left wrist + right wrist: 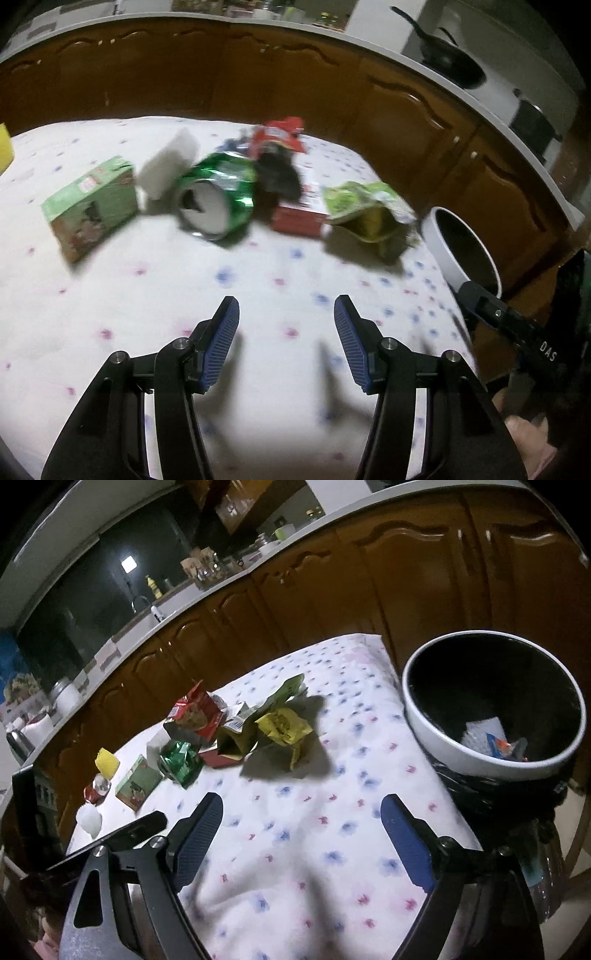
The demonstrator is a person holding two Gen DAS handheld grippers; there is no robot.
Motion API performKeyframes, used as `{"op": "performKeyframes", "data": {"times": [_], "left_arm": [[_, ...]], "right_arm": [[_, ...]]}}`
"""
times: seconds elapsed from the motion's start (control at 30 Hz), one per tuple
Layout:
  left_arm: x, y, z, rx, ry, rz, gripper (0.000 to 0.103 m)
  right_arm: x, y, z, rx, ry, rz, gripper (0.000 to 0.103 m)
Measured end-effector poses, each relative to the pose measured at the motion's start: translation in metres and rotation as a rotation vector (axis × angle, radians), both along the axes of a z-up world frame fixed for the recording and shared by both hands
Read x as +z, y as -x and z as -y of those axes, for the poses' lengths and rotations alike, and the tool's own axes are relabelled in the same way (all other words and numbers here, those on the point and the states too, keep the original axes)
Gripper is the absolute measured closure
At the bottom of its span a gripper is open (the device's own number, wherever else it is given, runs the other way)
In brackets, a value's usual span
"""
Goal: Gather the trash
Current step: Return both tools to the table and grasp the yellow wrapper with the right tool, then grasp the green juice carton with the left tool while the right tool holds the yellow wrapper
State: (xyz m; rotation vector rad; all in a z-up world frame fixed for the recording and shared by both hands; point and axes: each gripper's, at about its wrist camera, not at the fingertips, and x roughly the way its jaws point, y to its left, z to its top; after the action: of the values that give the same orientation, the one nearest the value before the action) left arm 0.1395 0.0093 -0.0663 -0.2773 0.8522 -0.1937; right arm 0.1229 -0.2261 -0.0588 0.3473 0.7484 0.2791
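A few scraps lie in the bin [417, 716] at right, but the can [216, 197], cartons and wrappers remain on the bench [258, 280]; both grippers' jaws gape empty.

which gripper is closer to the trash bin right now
Right. The right gripper hangs open over the tablecloth with the trash bin just ahead to its right; the left gripper, also open and empty, sits farther along the table, facing the crushed green can.
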Motion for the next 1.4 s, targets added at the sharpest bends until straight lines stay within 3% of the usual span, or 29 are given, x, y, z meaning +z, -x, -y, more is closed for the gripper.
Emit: {"op": "performKeyframes", "data": {"times": [0.33, 0.53, 0.77, 0.9, 1.07, 1.2, 1.4], "left_arm": [[0.009, -0.02, -0.005, 0.005, -0.044, 0.026, 0.049], [0.009, -0.034, -0.03, 0.062, -0.052, 0.021, 0.049], [0.002, -0.057, -0.037, 0.08, -0.063, 0.004, 0.049], [0.007, -0.051, -0.052, 0.08, -0.014, -0.002, 0.049], [0.025, -0.023, -0.084, 0.139, -0.039, 0.058, 0.044], [0.025, -0.023, -0.107, 0.18, -0.126, 0.074, 0.034], [0.001, -0.047, -0.127, 0.152, -0.214, 0.032, 0.031]], "right_arm": [[-0.005, -0.036, -0.013, 0.02, 0.032, -0.014, 0.046], [-0.008, -0.064, -0.026, 0.051, 0.067, -0.011, 0.05], [-0.014, -0.08, -0.032, 0.054, 0.087, -0.016, 0.089], [-0.009, -0.066, -0.029, 0.055, 0.087, 0.01, 0.093], [-0.005, -0.042, -0.025, 0.069, 0.065, 0.019, 0.093], [-0.007, -0.026, -0.022, 0.07, 0.028, 0.002, 0.093], [-0.006, -0.008, -0.02, 0.056, -0.006, -0.013, 0.093]]}}
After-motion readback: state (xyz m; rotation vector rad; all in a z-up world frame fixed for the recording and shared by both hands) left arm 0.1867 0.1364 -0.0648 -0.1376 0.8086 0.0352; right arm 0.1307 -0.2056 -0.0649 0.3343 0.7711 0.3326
